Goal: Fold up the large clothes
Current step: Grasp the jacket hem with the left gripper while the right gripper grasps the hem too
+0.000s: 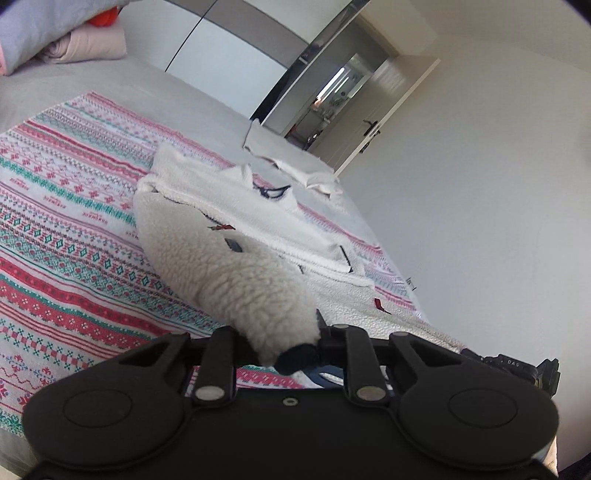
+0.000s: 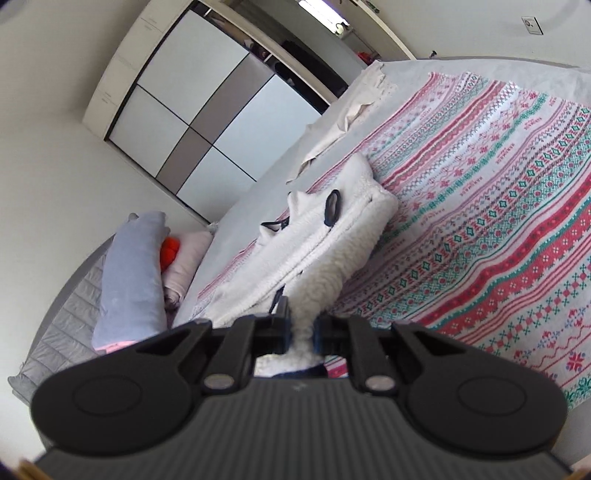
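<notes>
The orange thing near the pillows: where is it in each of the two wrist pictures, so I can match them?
Left wrist view: the orange thing is at the top left edge, between the lilac pillow and the folded pink blanket.
Right wrist view: it is at middle left, again between pillow and blanket.
Shared landmark: the white fleece jacket on the patterned bedspread.

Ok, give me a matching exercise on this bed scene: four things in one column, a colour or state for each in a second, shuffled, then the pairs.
Things:
1. fleece jacket
2. patterned blanket
3. left gripper
4. long pillow

Colour or state:
A. pale blue-grey, at the side of the bed
B. cream white, partly lifted off the bed
C. pink, red and green bands, spread flat
D. shut on fleece

Pairs: 1-B, 2-C, 3-D, 4-A
</notes>
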### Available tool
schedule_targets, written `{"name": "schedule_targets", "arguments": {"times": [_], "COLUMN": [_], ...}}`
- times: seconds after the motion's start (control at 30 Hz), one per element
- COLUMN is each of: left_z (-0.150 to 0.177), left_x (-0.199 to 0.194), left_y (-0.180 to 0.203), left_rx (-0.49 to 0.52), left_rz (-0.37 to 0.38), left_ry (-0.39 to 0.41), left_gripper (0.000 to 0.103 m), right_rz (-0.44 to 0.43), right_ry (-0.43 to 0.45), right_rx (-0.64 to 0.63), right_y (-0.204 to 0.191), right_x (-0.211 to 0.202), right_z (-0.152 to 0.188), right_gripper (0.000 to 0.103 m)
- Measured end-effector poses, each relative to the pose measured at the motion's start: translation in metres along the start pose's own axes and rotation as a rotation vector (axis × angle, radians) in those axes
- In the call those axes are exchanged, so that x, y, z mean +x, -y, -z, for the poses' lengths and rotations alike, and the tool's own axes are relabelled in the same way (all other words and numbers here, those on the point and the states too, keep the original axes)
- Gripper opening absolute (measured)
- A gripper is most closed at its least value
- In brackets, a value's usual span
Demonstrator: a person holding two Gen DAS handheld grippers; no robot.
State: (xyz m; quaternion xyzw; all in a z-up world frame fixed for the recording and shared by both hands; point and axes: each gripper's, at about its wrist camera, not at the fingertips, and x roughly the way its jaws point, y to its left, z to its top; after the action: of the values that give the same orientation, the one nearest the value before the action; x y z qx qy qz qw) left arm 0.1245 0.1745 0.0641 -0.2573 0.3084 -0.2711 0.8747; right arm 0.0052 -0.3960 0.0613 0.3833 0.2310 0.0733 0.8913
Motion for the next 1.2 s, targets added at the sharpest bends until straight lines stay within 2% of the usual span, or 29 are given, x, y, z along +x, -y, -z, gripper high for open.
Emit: {"name": "schedule_targets", "arguments": {"times": [0.2,0.4,0.57,0.73,0.8,1.0,1.1,1.2], "left_z": [0.007,0.009,0.027,0.049,0.054,0.050,0.040,0.019], "left_x": [-0.015,-0.005,0.004,0.022,0.027,0.023,0.019,0.016], "left_y": [0.001,-0.006,-0.012,-0.024,-0.029,-0.038,-0.027,-0.016], "left_rx": [0.014,0.014,0.038,0.051,0.050,-0.033,-0.027,-0.032], "left_rz": [0.009,0.001,-0.065,-0.156,-0.173,-0.120,-0.078,-0.027], "left_ry": [0.023,-0.040,-0.151,-0.298,-0.331,-0.320,-0.261,-0.185], "left_gripper": [0.020,0.021,0.021,0.021,0.021,0.021,0.021,0.021], "right_rz": [-0.030,-0.016,0.061,0.174,0.200,0.157,0.110,0.031], "right_ry": [0.005,-0.015,-0.080,-0.202,-0.238,-0.254,-0.231,-0.156], "right_rx": [0.006,0.013,0.011,-0.005,-0.013,0.008,0.026,0.059], "right_y": [-0.001,0.007,0.018,0.035,0.041,0.052,0.052,0.044], "right_x": [-0.014,-0.009,-0.003,0.005,0.008,0.005,0.005,0.002], "right_z": [0.007,0.011,0.016,0.031,0.038,0.044,0.040,0.023], "right_gripper": [0.010,0.010,0.010,0.010,0.010,0.011,0.010,0.010]}}
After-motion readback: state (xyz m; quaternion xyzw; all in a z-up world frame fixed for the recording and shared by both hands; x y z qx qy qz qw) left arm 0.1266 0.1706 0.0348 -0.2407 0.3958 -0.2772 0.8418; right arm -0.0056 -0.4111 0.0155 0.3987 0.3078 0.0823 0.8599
